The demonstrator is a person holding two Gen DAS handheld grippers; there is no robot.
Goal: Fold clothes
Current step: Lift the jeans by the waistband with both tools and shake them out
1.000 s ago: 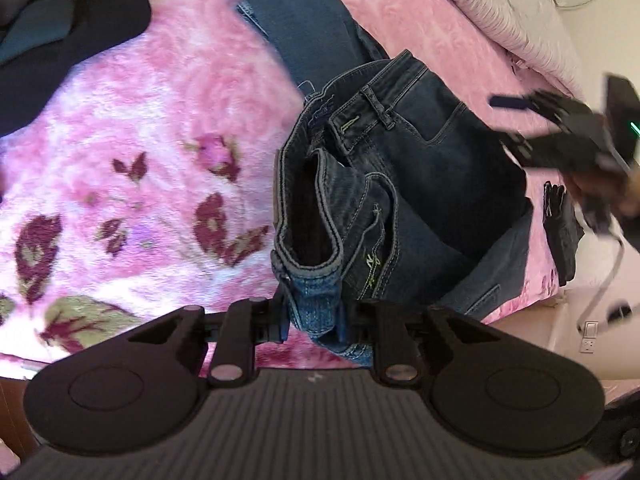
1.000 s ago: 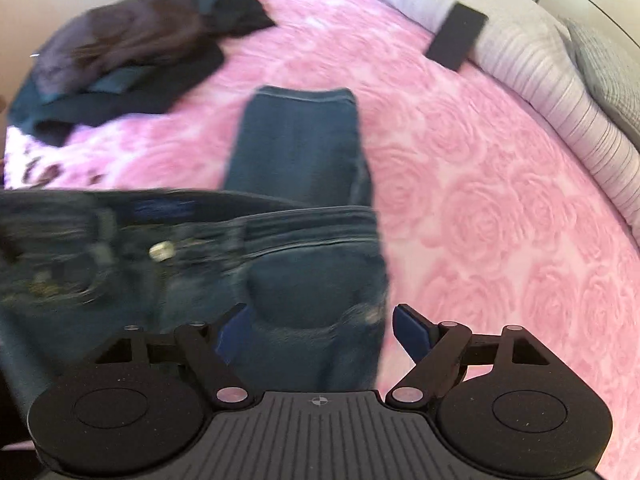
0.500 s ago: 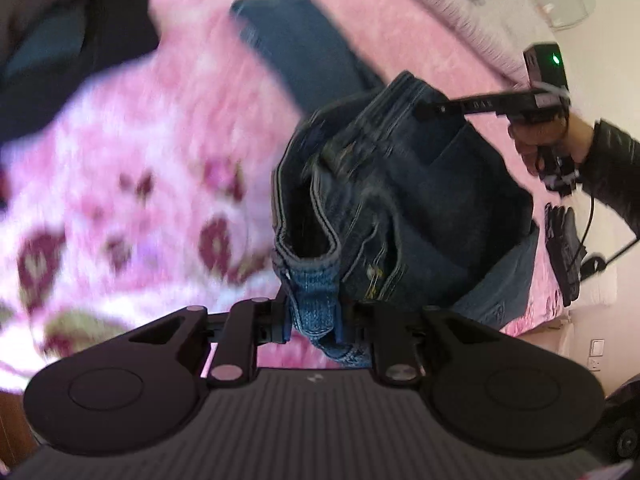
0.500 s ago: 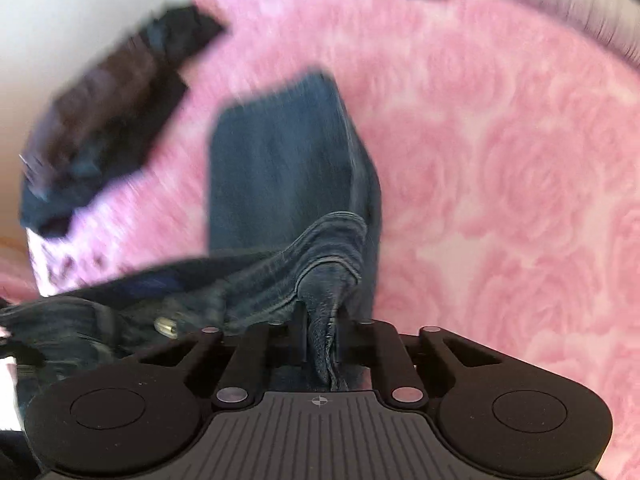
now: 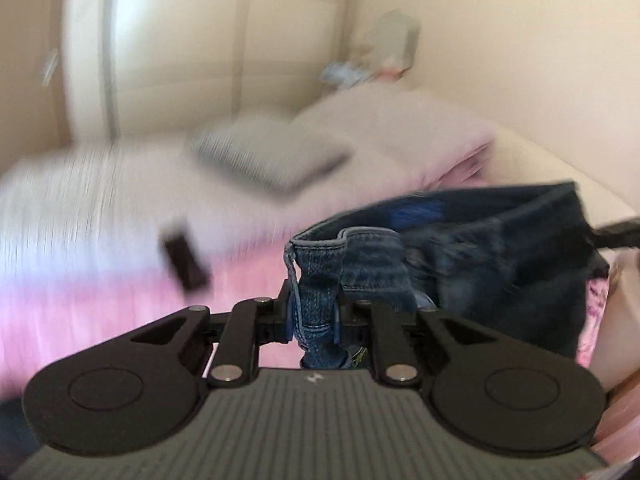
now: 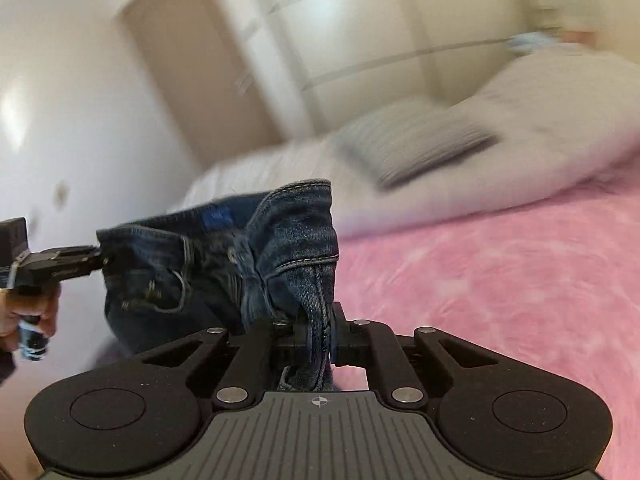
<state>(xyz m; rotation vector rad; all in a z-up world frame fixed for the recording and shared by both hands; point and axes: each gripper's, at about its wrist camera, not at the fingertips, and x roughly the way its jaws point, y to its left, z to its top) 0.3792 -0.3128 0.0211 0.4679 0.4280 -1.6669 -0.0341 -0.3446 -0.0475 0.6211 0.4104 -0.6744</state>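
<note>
Left wrist view: we hold the jeans [image 5: 472, 264] by one end of the waistband, the left tongs [image 5: 314, 318] clamped on a thick fold of denim with a loose thread hanging beside it. From that pinch the waistband runs away to the right, roughly level and above the pink bed cover [image 5: 80, 304], to a dark tip at the far right edge (the other tongs, as we read it). We judge the two-corner hold is meant to spread the waist wide so the legs can hang straight under it before any fold is laid. The bulk of the denim drops below the band, so the garment's long axis seems to point down toward the bed cover, though the hems are out of sight.

Right wrist view: the right tongs [image 6: 320, 338] are closed tight on a seam at the other end of the waistband, the fabric bunched between the pads. Here the band stretches left from the pinch, blue label facing us, to where the left tongs [image 6: 98, 258] bite its far corner, a hand [image 6: 28, 316] gripping that tool's handle. The jeans hang clear of the bed cover [image 6: 500, 280], left of its pink spread, with the striped pillow [image 6: 412, 144] well behind them (everything past the denim is blurred).
</note>
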